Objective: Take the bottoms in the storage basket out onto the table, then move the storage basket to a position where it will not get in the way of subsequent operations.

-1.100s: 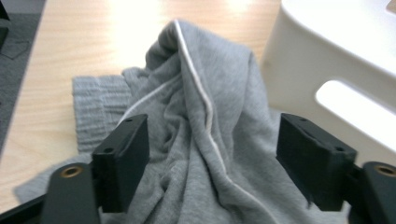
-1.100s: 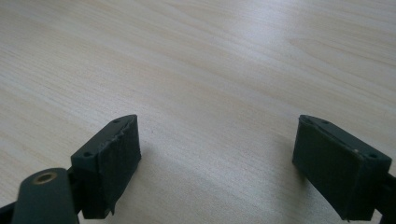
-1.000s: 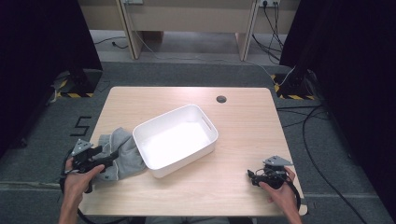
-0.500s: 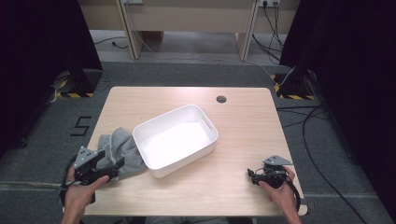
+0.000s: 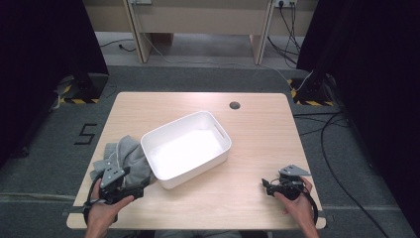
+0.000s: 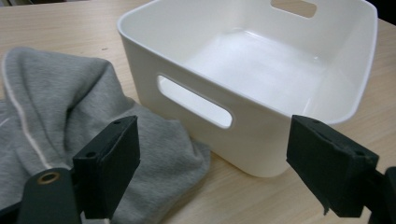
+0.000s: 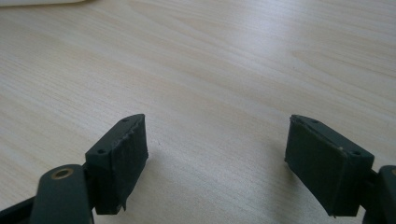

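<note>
High view: grey sweatshirt (image 5: 124, 158) lies at 9 o'clock of white bin (image 5: 187, 148); our left gripper (image 5: 132, 191), jaws just opened wider, empty, sits nearest; right gripper (image 5: 266, 187), parted, far off.

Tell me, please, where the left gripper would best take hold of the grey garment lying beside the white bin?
Probably the raised fold of the grey garment nearest the left gripper, approached from the table's near edge. The cloth lies crumpled against the white bin, so its bunched ridges give open jaws something to pinch, while the flat hem against the bin's wall offers little.
</note>
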`<act>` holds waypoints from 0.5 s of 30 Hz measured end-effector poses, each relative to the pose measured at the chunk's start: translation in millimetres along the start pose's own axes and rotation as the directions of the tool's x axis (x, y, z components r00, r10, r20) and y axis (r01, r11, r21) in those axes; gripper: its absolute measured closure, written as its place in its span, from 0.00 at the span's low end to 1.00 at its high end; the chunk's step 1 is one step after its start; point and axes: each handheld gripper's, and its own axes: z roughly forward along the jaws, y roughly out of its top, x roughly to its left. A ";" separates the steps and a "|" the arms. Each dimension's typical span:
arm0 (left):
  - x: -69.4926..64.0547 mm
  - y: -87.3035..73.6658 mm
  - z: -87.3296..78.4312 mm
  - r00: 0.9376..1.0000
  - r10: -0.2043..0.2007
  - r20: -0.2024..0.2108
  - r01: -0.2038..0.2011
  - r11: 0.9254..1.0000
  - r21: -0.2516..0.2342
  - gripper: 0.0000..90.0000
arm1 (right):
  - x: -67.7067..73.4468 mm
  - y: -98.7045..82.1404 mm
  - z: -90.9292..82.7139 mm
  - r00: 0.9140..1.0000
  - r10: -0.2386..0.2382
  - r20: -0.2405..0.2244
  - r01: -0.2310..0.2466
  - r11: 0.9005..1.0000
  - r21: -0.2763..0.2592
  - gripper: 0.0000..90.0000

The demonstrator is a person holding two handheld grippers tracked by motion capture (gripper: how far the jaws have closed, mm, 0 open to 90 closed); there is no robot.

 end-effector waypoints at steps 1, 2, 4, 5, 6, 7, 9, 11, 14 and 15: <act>-1.7 -0.9 0.9 1.000 0.000 0.014 0.000 1.000 0.000 0.18 | 0.1 0.0 0.2 1.000 -0.004 0.001 0.004 1.000 -0.001 0.24; -2.9 -1.6 1.6 0.999 -0.009 0.039 0.009 1.000 -0.001 0.18 | 0.2 0.1 0.3 1.000 -0.006 -0.001 0.006 1.000 0.001 0.24; -5.6 -3.3 3.8 0.997 -0.023 0.071 0.023 1.000 -0.005 0.18 | 0.4 0.1 0.5 1.000 -0.007 -0.002 0.007 1.000 0.001 0.24; -7.1 -4.0 4.6 0.997 -0.012 0.070 0.012 1.000 -0.002 0.17 | 0.3 0.1 0.6 1.000 -0.008 -0.002 0.008 1.000 0.001 0.24; -9.3 -4.8 5.9 0.998 -0.005 0.070 0.005 1.000 -0.003 0.17 | 0.3 0.1 0.7 1.000 -0.008 -0.002 0.008 1.000 0.002 0.24; -11.1 -5.3 7.1 0.997 0.000 0.077 0.000 1.000 0.000 0.17 | 0.5 0.2 0.7 1.000 -0.006 -0.001 0.006 1.000 0.003 0.24; -16.1 -6.5 10.7 0.996 0.002 0.091 -0.002 1.000 0.003 0.17 | 0.7 0.1 0.8 1.000 -0.005 0.001 0.005 1.000 0.005 0.24; -21.6 -8.0 15.3 0.995 0.017 0.100 -0.017 1.000 0.007 0.17 | 0.4 0.0 0.6 1.000 -0.014 0.001 0.014 1.000 0.004 0.24; -28.8 -10.3 23.3 0.995 0.029 0.098 -0.030 0.999 0.013 0.17 | 0.8 0.1 0.8 1.000 -0.012 -0.001 0.012 1.000 0.002 0.24; -30.4 -11.1 25.6 0.995 0.032 0.097 -0.033 0.999 0.016 0.17 | 0.9 0.2 1.1 1.000 -0.009 0.000 0.009 1.000 0.004 0.24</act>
